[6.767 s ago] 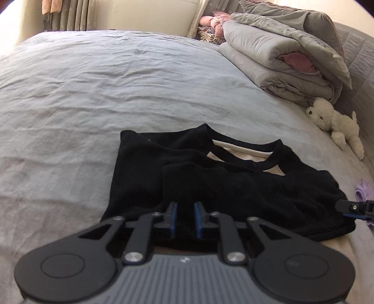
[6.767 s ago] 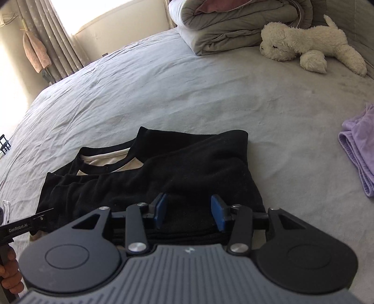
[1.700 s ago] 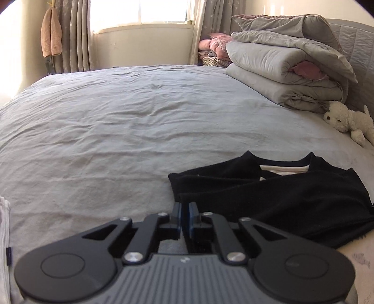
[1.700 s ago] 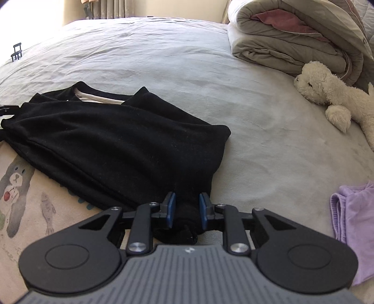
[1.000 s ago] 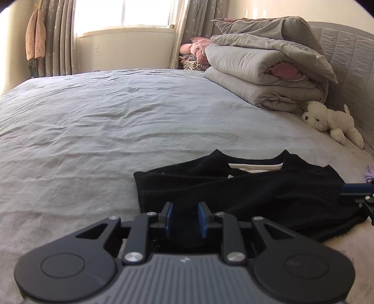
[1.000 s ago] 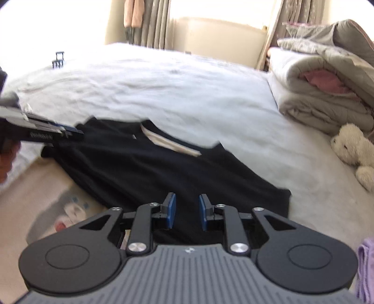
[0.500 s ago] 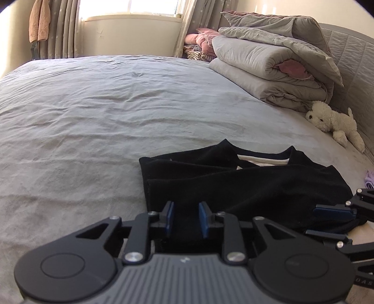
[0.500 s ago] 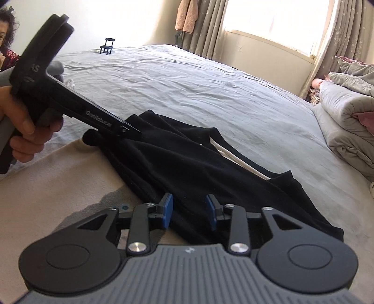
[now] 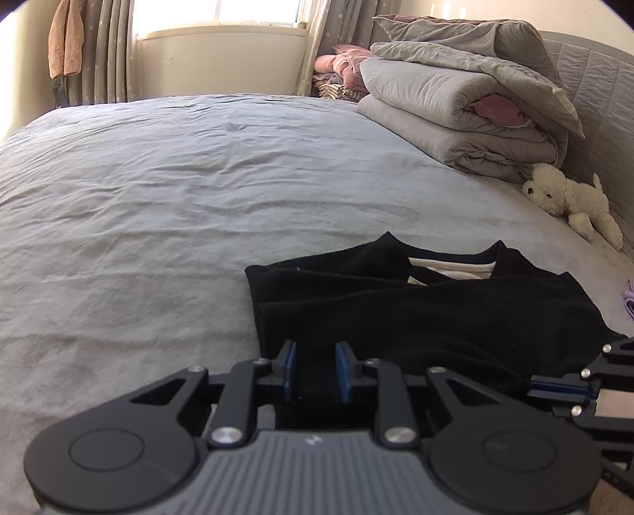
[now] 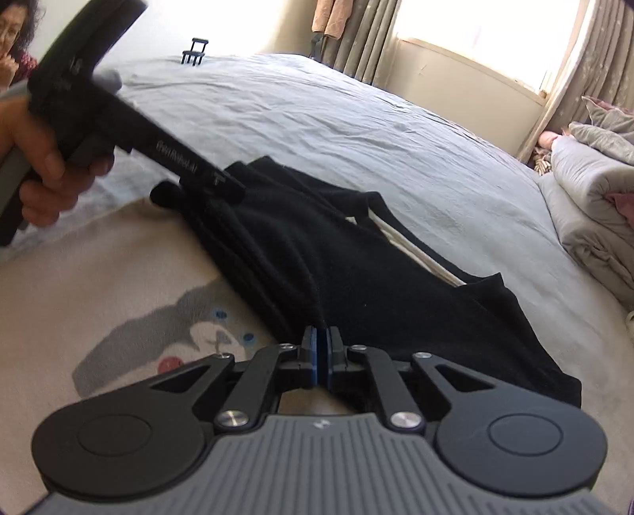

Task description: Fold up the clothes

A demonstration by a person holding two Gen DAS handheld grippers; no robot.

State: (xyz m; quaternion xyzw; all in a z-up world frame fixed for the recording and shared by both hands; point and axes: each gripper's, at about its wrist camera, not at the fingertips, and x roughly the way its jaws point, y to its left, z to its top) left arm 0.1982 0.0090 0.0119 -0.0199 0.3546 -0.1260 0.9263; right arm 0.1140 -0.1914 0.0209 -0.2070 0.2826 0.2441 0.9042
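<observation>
A shirt with black folded sleeves point(image 9: 416, 313) and a beige printed body point(image 10: 99, 301) lies on the grey bed point(image 9: 178, 190). My left gripper point(image 9: 316, 370) straddles black cloth at the shirt's near left edge, jaws a little apart. It also shows in the right wrist view point(image 10: 226, 186) at the black fold's far end. My right gripper point(image 10: 319, 350) is shut on the black fold's near edge, above the beige print. It shows in the left wrist view point(image 9: 554, 386) at the shirt's right edge.
Folded grey duvets point(image 9: 463, 103) and a white plush toy point(image 9: 570, 198) lie by the headboard. A purple cloth point(image 9: 629, 297) lies to the right. Window and curtains point(image 10: 475, 43) stand behind the bed. A person's face point(image 10: 12, 35) shows at far left.
My right gripper has closed on the black fold's edge; half a second ago its jaws were apart. My left gripper has stayed at the shirt's left edge with jaws about as wide.
</observation>
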